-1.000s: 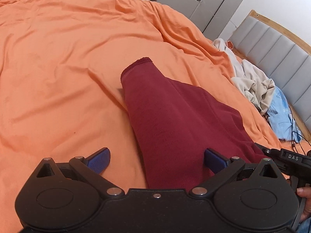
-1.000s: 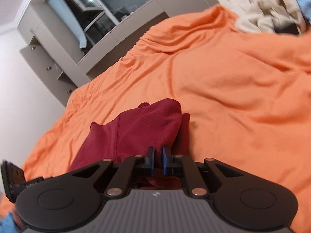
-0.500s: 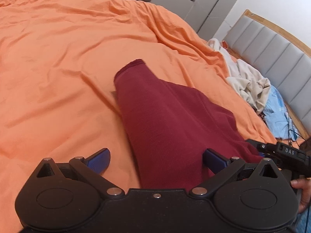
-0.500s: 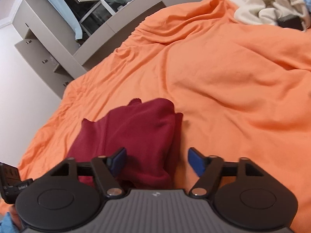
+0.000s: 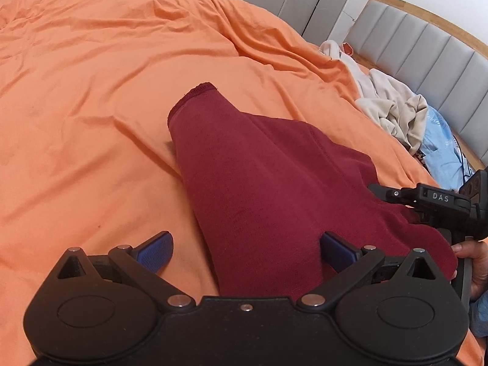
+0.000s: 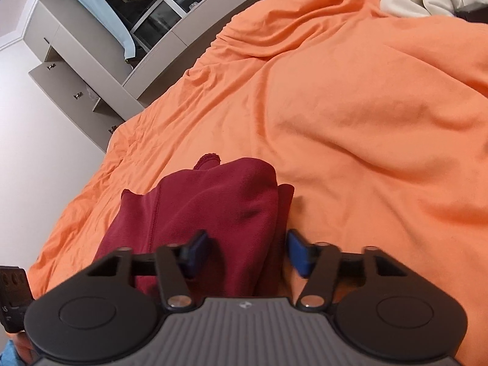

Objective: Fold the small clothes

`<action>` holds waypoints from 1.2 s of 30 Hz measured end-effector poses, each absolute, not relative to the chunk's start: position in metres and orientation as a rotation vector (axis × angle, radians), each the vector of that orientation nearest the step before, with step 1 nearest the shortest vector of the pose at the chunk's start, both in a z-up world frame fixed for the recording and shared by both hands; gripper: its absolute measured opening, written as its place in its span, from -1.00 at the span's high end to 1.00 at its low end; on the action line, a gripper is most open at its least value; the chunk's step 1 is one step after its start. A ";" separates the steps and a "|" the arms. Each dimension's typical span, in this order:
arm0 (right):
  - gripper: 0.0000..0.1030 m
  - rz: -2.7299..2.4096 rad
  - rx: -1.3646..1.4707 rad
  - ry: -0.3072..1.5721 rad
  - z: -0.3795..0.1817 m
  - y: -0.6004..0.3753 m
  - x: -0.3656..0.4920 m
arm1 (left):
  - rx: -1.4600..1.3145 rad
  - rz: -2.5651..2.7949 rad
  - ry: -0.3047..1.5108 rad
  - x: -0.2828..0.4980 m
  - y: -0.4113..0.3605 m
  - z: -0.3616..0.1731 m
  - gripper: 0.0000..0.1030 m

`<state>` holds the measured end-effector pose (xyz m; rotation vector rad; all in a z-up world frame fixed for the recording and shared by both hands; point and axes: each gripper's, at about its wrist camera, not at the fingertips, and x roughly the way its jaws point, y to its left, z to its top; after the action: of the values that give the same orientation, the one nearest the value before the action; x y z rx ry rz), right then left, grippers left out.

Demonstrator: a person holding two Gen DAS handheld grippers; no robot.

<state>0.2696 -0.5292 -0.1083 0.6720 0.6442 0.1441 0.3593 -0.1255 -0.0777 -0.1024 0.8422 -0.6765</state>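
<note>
Closing on nothing yet, the blue pads [image 6: 297, 251] of the right gripper [image 6: 244, 251] stand apart astride the near edge of the garment [image 6: 213, 207], whose folded maroon cloth lies between them without visible pressure from either pad; this straddle suggests preparation for a fresh pinch at the fold's edge. The left gripper [image 5: 247, 251] holds its fingers [image 5: 154, 248] wide apart, one over bare sheet, the other over the cloth, gripping nothing; judged from its pose, it waits beside the work rather than taking part. The garment lies on the orange sheet [image 5: 91, 106] near the bed's middle, folded lengthwise into a tapering strip, its hemmed end pointing away from the left camera. Beyond it, a heap [image 5: 393, 106] of pale and blue clothes rests against the padded headboard [image 5: 427, 48], well apart from the fold, presumably the stock awaiting the same treatment. The left view alone shows the strip's full length, the right gripper's body from the side and the hand [image 5: 475, 262] that carries it at the frame's edge. The right view alone shows the doubled layers at the garment's near edge, a seam running along the cloth, and the grey cabinets [image 6: 76, 61] past the far side of the bed.
</note>
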 end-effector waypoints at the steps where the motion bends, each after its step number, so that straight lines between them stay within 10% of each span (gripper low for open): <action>1: -0.09 0.141 0.664 0.641 -0.108 -0.528 0.269 | -0.103 -0.677 0.842 0.359 -0.125 -0.078 -0.99; 12: -0.02 0.136 0.620 0.647 -0.108 -0.517 0.267 | -0.109 -0.669 0.846 0.359 -0.126 -0.082 -0.99; 18: 0.56 0.139 0.519 0.601 -0.097 -0.504 0.261 | -0.115 -0.670 0.845 0.360 -0.124 -0.081 -0.97; 25: 0.71 0.120 0.274 0.518 -0.064 -0.468 0.247 | -0.162 -0.699 0.825 0.357 -0.125 -0.067 0.20; 36: 0.72 0.222 0.202 0.357 0.004 -0.406 0.263 | -0.124 -0.568 0.709 0.354 -0.093 -0.003 0.37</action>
<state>0.2633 -0.4060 0.0044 0.2015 0.3567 0.2221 0.3542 -0.0931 -0.0035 -0.1241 0.7087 -0.5681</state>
